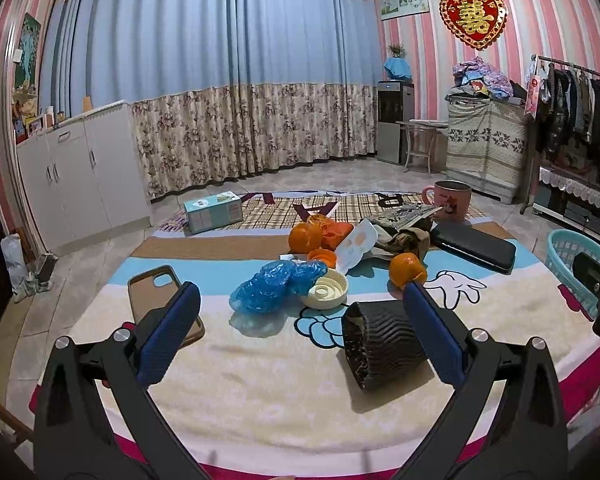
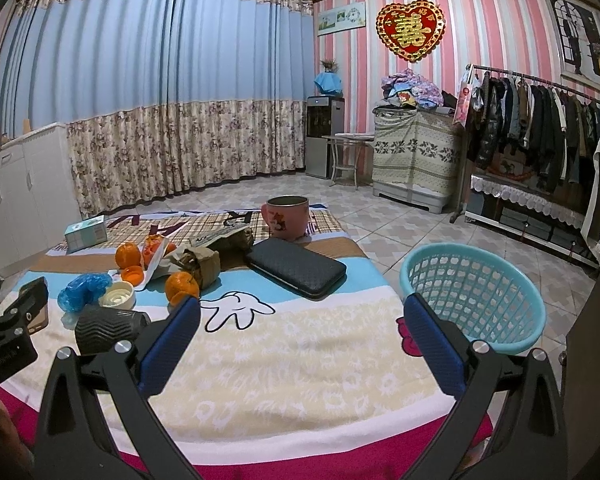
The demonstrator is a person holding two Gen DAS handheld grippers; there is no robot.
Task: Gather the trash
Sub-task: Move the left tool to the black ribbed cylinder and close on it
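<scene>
My left gripper (image 1: 302, 296) is spread wide, empty, with the black ribbed cup (image 1: 384, 344) lying between its fingers. My right gripper (image 2: 302, 308) gapes empty too, beside the turquoise basket (image 2: 476, 300).

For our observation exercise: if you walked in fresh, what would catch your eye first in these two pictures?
Probably the clutter in the middle of the cartoon blanket: bright oranges, a crumpled blue plastic bag and a black ribbed cup lying on its side. Next, the light blue basket beside the blanket's right edge. Each open hand-held gripper, left and right, hangs over the near blanket holding nothing.
</scene>
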